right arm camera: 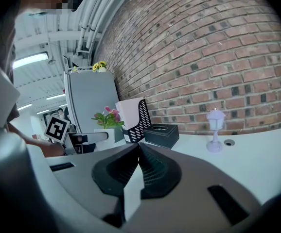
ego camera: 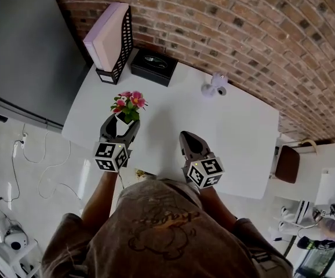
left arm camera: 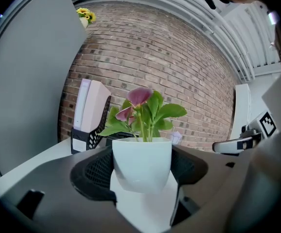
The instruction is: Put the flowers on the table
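**Left gripper clamped on flower pot at table's left side**

The left gripper (ego camera: 120,133) had its two jaws pressed against the sides of a white pot (left arm camera: 141,164), which stood upright between them. Pink flowers (ego camera: 130,102) and green leaves rose from the pot. In the head view it sat left of centre, over the left part of the white table (ego camera: 237,132); whether its base touched the tabletop could not be told. The right gripper (ego camera: 192,145), lower centre of the frame, had its jaws brought together with nothing in them. Toward the upper left, along the brick wall (ego camera: 243,28), stood a black file holder (ego camera: 112,42), a black box (ego camera: 152,66) and a small lavender lamp (ego camera: 215,86).
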`<state>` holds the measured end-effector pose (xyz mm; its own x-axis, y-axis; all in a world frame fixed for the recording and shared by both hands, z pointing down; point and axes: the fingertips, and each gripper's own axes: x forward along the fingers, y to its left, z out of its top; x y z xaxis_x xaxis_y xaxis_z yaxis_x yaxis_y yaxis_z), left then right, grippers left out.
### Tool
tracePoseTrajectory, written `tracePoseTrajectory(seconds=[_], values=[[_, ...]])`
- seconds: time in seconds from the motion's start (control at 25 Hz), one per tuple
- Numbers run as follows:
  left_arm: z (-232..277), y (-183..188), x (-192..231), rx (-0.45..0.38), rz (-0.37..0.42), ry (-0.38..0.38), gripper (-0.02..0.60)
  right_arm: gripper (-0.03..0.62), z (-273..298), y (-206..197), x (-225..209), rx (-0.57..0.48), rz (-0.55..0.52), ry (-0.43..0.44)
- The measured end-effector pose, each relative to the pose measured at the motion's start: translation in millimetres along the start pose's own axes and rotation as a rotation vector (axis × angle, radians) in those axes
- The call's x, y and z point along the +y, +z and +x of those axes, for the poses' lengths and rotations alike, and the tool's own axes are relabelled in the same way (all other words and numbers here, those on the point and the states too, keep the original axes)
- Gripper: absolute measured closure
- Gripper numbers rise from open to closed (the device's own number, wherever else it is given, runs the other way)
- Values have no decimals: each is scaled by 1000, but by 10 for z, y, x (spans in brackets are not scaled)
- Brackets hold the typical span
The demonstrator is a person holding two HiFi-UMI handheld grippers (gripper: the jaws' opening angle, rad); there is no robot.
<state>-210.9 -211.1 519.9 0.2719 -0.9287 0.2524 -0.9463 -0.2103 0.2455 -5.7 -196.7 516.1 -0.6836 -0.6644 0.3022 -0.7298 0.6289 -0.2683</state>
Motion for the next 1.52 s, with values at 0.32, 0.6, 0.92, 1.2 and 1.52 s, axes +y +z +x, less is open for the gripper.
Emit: tracePoseTrajectory(seconds=[0.32, 0.6, 0.92, 1.2, 1.52], values=[[295, -233, -34, 46, 12, -25, 222, 592, -125, -43, -167, 0, 14, -38], [536, -435, -81, 76, 21, -42, 222, 592, -276, -56, -349, 2, 25, -88], [805, -722, -40, 154, 70, -48, 222, 592, -307, -77, -438, 6, 35, -108], [994, -912, 37, 207, 83, -50, 222, 592, -313, -68, -523, 8, 35, -133], [1179, -1008, 3, 237, 105, -71, 222, 592, -338, -68, -600, 15, 40, -156]])
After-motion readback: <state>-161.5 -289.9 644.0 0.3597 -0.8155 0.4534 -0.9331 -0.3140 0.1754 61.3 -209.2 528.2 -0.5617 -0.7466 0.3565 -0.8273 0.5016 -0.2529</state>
